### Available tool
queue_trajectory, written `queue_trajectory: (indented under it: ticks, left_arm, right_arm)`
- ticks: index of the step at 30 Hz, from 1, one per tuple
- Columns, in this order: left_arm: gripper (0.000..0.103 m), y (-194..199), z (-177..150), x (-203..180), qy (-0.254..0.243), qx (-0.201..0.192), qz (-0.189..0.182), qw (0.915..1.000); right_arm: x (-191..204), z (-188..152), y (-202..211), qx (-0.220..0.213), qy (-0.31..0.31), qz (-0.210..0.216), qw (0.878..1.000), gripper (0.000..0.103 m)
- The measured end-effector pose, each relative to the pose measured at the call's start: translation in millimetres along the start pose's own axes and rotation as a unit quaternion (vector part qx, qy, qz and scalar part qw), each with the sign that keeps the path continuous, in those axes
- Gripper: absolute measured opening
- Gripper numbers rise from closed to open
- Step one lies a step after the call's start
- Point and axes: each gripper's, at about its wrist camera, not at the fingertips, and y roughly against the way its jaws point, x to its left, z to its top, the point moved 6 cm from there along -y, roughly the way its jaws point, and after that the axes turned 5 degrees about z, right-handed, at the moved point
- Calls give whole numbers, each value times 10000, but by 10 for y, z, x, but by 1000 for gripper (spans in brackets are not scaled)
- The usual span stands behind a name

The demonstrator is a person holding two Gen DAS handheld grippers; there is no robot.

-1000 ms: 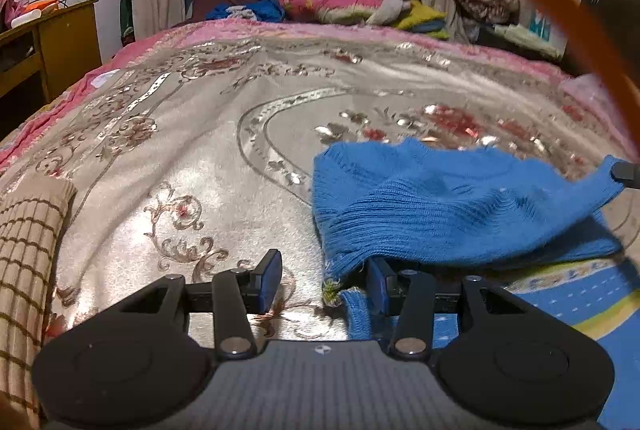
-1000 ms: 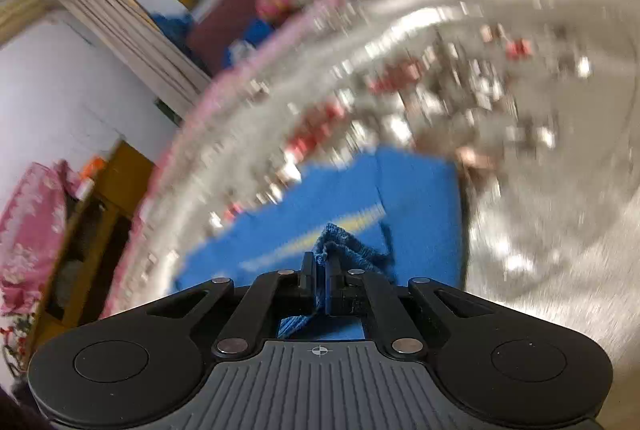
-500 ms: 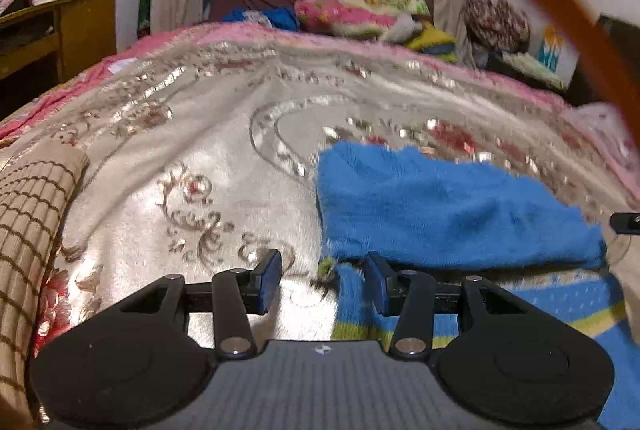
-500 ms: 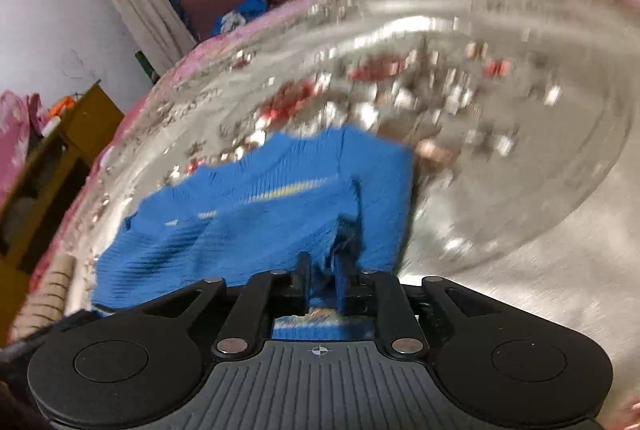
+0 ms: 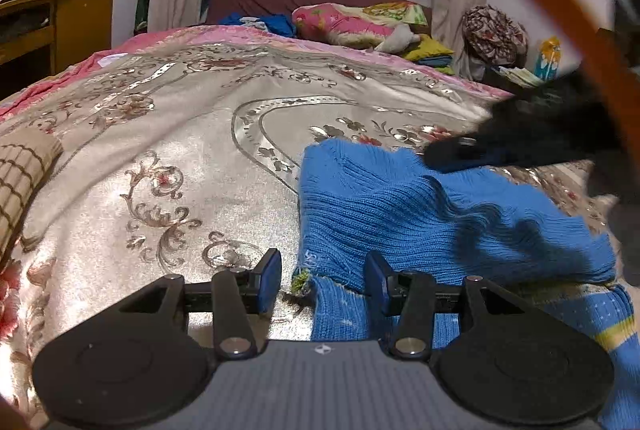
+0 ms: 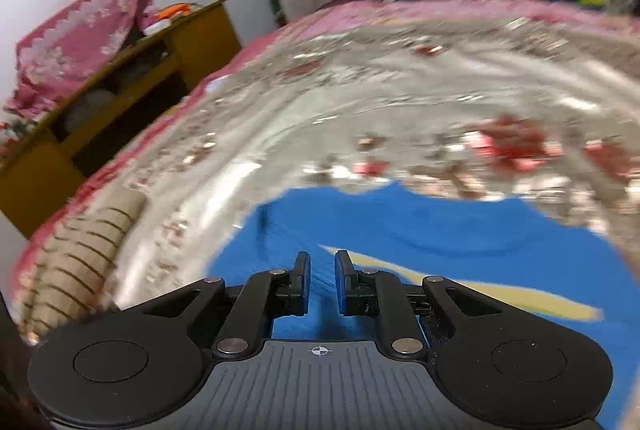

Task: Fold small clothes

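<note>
A small blue knitted sweater with a yellow stripe lies on the silver patterned bedspread, its upper half folded over the lower part. My left gripper is open at the sweater's near left edge, the right finger over the knit. My right gripper is open with a narrow gap and empty, just above the sweater. It also shows as a dark blurred shape in the left wrist view, over the sweater's far right.
A folded tan checked garment lies at the bed's left edge, also in the right wrist view. A wooden desk stands left of the bed. Pillows and clothes are piled at the far end.
My right gripper carried the sweater's edge over, let go of it and lifted away. The sweater now lies folded. My left gripper stayed open and moved slightly closer.
</note>
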Motion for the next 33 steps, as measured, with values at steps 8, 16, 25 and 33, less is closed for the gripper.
queue_trajectory:
  ticks: [8,16,25,33]
  left_arm:
    - [52,19,8,16,57,47,-127,9999]
    - [52,17,-6,8,24,46,-117,9999]
    - [52,57,14,-10,63,30,-184,9998]
    - [52,57,17,-32,60,32,-222,9997]
  right_arm:
    - [201,30,-487,775,200,651,9947,16]
    - [272,-75,-679,1263,213,988,9868,17]
    - [281,-76,-660,1113,136,923,9894,1]
    - [201,249,-408,427,58,711,9965,0]
